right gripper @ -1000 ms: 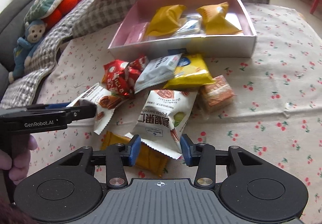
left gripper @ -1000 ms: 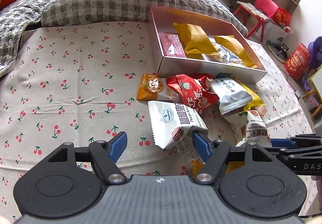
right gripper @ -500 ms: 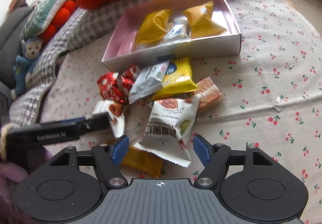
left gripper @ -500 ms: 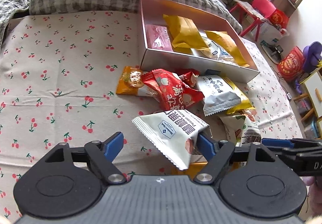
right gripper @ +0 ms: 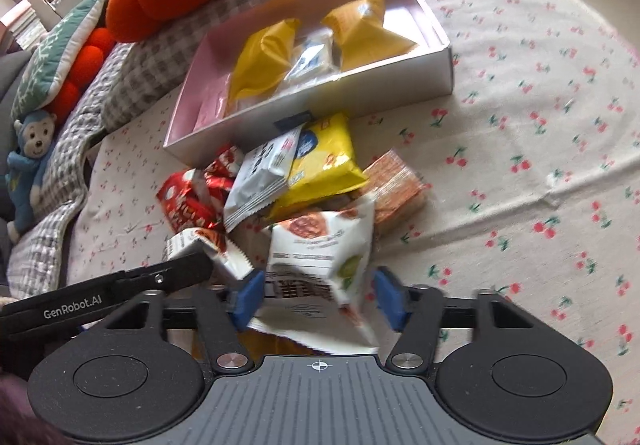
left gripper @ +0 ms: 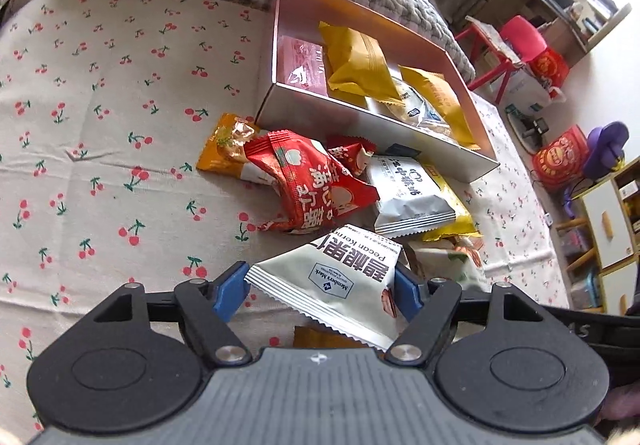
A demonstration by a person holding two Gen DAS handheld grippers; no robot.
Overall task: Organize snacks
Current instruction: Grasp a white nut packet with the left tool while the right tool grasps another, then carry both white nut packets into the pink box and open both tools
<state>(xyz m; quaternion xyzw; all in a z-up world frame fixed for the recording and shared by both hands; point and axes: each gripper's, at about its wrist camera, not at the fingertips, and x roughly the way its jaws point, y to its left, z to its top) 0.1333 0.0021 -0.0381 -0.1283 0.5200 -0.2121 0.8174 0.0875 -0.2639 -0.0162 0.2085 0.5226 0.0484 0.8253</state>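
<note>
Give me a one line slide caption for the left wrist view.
Left gripper closing on a white pecan packet beside the half-filled snack box.

One box [left gripper: 372, 113] holds four packets: two yellow [left gripper: 358, 63], one pink [left gripper: 302, 63], one pale. Outside lie two white pecan packets [left gripper: 340, 285], two red [left gripper: 310, 181], one silver [left gripper: 408, 193], one yellow [right gripper: 324, 161], and three orange [left gripper: 228, 145].

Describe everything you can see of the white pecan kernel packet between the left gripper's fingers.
The white pecan kernel packet is a glossy foil pouch with zigzag-cut sealed ends, black Chinese lettering, "Pecan Kernel" text and a blue Member's Mark badge. It sits tilted, one corner raised, between the left gripper's blue pads, which have just been closing and press both its sides. Its far edge lies near the red packet; an orange packet shows beneath.
</note>
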